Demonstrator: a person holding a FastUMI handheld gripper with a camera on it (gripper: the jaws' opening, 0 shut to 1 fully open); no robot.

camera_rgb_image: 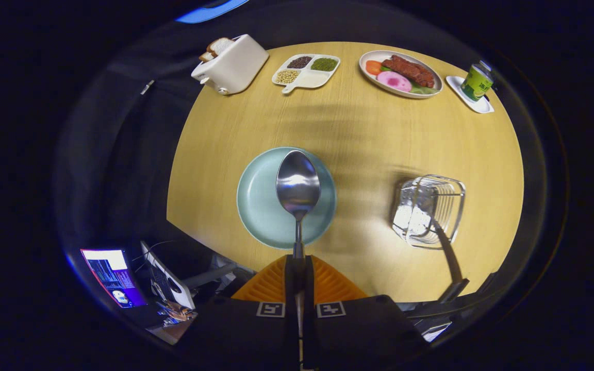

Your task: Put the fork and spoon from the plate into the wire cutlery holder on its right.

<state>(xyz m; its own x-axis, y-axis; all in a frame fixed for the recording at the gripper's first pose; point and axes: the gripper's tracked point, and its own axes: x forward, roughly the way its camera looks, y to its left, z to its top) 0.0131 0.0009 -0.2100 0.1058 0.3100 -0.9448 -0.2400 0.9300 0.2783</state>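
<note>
At the far left of the round wooden table (359, 134), a white toaster (232, 64) holding bread slices is seen, with a divided tray of beans and grains (306, 72) just to its right. Nearer, a pale blue plate (261, 206) lies just ahead of the gripper (298, 263), whose fingers are closed on the handle of a metal spoon (298, 183); the spoon is held above the plate with its bowl pointing away. Further right, at the far edge, an oval plate of sliced meat and vegetables (401, 73) is set, then a green can (476, 81) on a white coaster (475, 100). The wire cutlery holder (428, 210) stands right of the blue plate, with what appears to be a fork handle (449, 257) leaning out of it.
</note>
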